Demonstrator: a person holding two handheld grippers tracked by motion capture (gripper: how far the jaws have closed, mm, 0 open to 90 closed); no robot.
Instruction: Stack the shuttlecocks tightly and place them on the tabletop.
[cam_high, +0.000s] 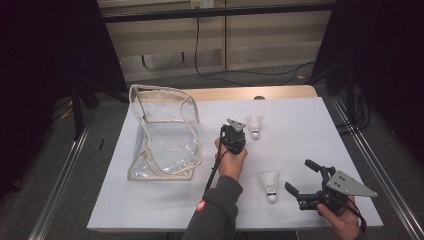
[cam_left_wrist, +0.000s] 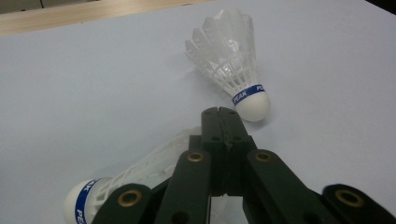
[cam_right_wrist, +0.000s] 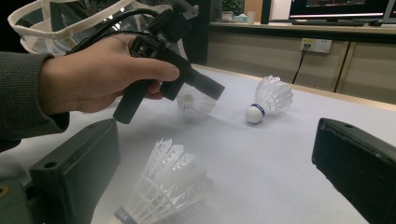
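Left gripper view: left gripper (cam_left_wrist: 223, 112) pinching shuttlecock (cam_left_wrist: 140, 175) skirt, lower left – clear bag (cam_high: 165, 135) empty, right gripper (cam_high: 301, 176) spread, idling – bagging pending

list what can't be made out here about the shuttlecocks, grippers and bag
1. Whether the left gripper, jaws shut, pinches the shuttlecock under it: left gripper view, the jaws cover its skirt.
2. The near shuttlecock cork: right gripper view, cut off by the bottom edge.
3. Whether the bag holds anything: high view, too small, glare on the clear plastic.
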